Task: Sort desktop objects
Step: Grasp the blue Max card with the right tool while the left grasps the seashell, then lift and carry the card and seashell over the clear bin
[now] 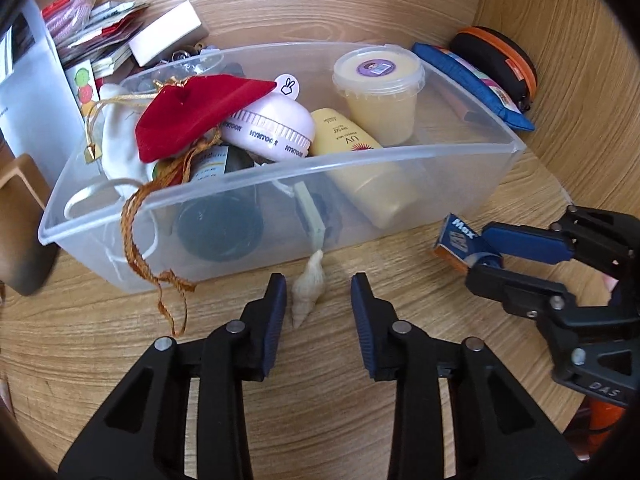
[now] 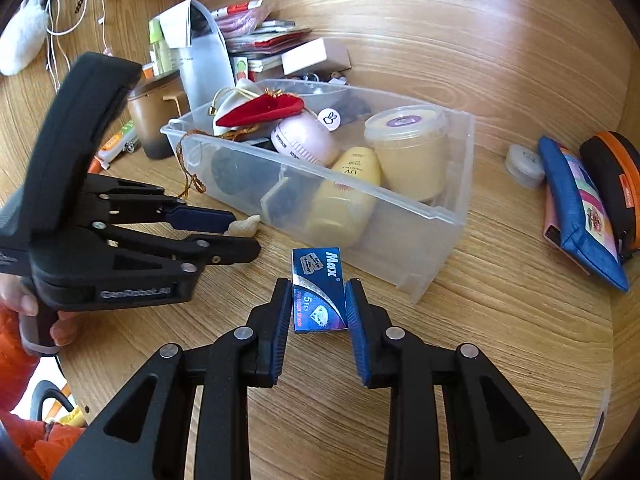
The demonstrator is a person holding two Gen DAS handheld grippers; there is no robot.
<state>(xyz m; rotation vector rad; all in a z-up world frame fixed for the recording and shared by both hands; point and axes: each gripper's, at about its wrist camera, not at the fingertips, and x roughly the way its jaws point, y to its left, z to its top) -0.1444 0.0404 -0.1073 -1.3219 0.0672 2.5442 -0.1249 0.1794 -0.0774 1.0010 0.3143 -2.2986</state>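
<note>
Blade box (image 2: 319,292) lengthwise toward bin (image 2: 424,240)

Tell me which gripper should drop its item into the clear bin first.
Right, probably: the right gripper is shut on the blue Max box, while the left gripper only brackets the shell beside the bin.

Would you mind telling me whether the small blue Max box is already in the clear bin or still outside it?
Outside. The blue Max box sits clamped in the right gripper, over the desk in front of the clear bin.
</note>
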